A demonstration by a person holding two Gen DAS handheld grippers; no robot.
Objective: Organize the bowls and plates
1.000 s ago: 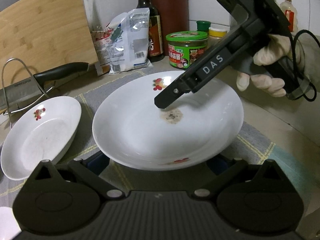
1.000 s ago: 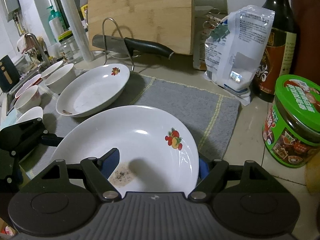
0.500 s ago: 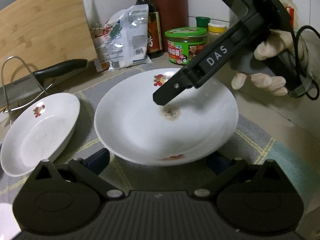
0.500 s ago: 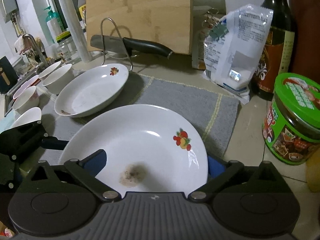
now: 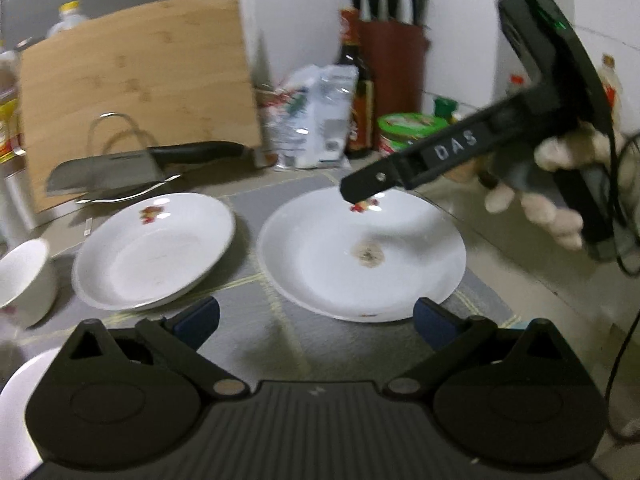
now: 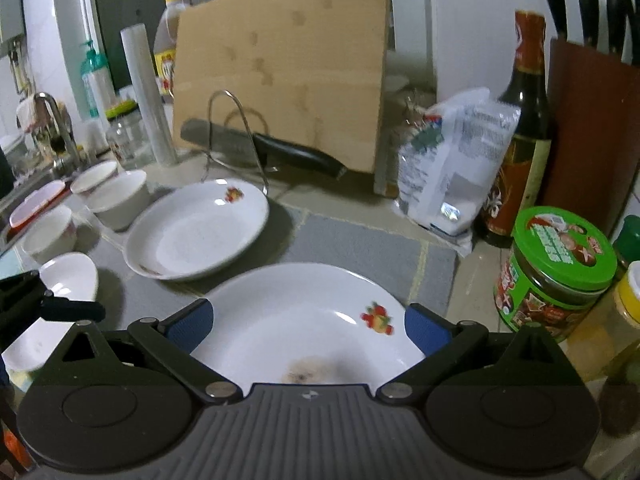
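The left hand-held gripper [image 5: 316,322] is seen with its blue-padded fingers spread wide and nothing between them, held low over the grey mat, just short of the near rim of the large white round plate with a fruit motif and a brown stain at its middle [image 5: 320,264]. The right hand-held gripper [image 6: 306,326] is likewise spread wide and empty, its fingers standing to either side of that same plate without a grip being shown; from the left wrist view its black body is seen reaching over the plate's far rim, carried by a gloved hand [image 5: 560,184]. The stained plate rests on the grey cloth mat with yellow stripes [image 6: 360,248] laid on the tabletop. Just beside it, to its left, a second white round plate with a fruit motif [image 5: 156,248] lies on the mat, and small white bowls [image 6: 116,200] are grouped beyond it, near the sink. A cleaver on a wire stand [image 5: 116,172], a bamboo cutting board [image 6: 288,68], a dark sauce bottle [image 6: 520,128] and a green-lidded jar [image 6: 556,272] crowd the edges. A slip is judged the chief risk: a glazed rim pinched too shallowly could tip out of the pads, and a lifted plate swung wide could strike the jar or the neighbouring plate.
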